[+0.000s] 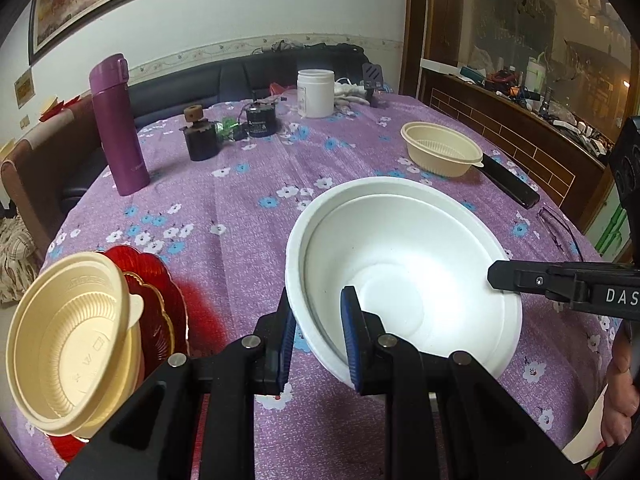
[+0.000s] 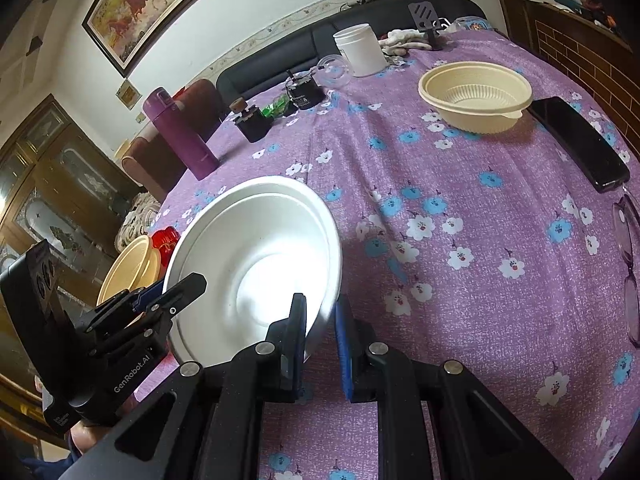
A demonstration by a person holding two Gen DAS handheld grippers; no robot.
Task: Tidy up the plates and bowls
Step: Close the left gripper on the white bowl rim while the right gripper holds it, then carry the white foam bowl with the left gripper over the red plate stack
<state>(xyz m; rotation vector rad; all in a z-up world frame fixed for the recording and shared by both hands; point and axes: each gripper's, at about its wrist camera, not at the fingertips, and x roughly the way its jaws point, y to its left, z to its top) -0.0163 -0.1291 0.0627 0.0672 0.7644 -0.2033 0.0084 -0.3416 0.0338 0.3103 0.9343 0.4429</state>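
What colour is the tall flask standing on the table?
The flask is purple, with a matching purple lid. It shows best in the left wrist view.

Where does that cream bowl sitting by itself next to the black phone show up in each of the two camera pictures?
Left wrist view: the lone cream bowl sits upper right, beyond the white bowl.
Right wrist view: the same cream bowl is upper right, larger in the picture.
Shared landmark: the black phone lies just to its right in both.
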